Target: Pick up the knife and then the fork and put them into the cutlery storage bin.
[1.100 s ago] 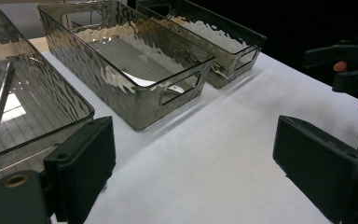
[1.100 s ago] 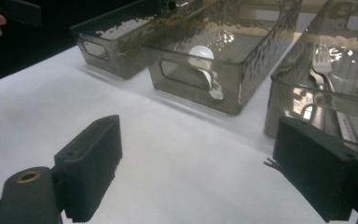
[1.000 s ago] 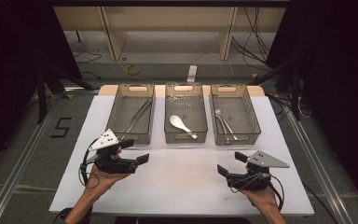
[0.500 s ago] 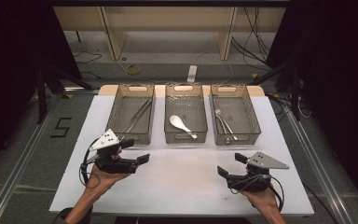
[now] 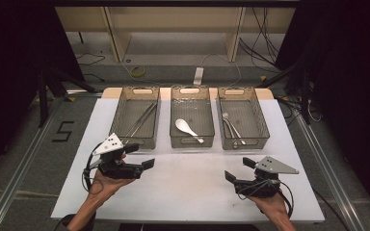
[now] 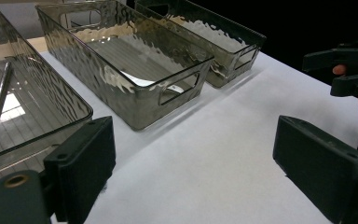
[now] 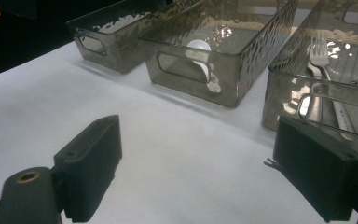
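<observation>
From above we see three smoky bins in a row at the far side of the white counter [image 5: 188,187]: the left bin [image 5: 136,118] holds chopsticks [image 5: 142,119], the middle bin [image 5: 191,117] a white spoon [image 5: 188,130], the right bin [image 5: 243,117] a fork [image 5: 231,126]; the left tongs [image 5: 141,155] and right tongs [image 5: 235,169] hover nearer us, well apart. Along the left tongs [image 6: 191,163] we find the jaws spread wide, gripping nothing; along the right tongs [image 7: 196,163] likewise, agape and empty.

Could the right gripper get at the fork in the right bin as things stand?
Probably yes. The right gripper is open and holds nothing, the right bin has no lid, and bare white table lies between them. The fork lies flat by other cutlery, which may hamper pinching.
</observation>
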Demonstrator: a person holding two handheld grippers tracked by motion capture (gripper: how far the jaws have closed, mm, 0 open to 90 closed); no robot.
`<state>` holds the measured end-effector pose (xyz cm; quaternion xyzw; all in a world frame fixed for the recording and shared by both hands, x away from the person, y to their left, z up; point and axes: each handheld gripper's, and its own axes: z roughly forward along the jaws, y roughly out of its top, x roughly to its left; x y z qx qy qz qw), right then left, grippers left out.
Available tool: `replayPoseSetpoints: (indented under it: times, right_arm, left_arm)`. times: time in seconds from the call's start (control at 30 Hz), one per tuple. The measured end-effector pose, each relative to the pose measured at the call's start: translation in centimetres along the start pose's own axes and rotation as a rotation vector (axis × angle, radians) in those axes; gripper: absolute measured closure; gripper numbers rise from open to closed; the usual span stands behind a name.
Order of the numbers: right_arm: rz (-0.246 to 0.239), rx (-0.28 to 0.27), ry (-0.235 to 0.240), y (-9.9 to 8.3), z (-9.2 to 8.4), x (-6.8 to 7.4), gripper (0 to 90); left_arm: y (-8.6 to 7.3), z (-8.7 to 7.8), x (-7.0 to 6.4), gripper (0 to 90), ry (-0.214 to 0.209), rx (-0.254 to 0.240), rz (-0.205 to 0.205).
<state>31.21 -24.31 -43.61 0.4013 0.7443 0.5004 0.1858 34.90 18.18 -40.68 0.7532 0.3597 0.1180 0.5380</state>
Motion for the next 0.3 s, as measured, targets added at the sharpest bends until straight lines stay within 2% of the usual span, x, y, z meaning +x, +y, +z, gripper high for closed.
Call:
replayPoseSetpoints:
  times: [0.3]
  right_arm:
    - [0.0,0.002,-0.001,0.0,0.03,0.0,16.3]
  left_arm:
    - [0.01,0.0,0.0,12.4,0.0,0.0,0.0]
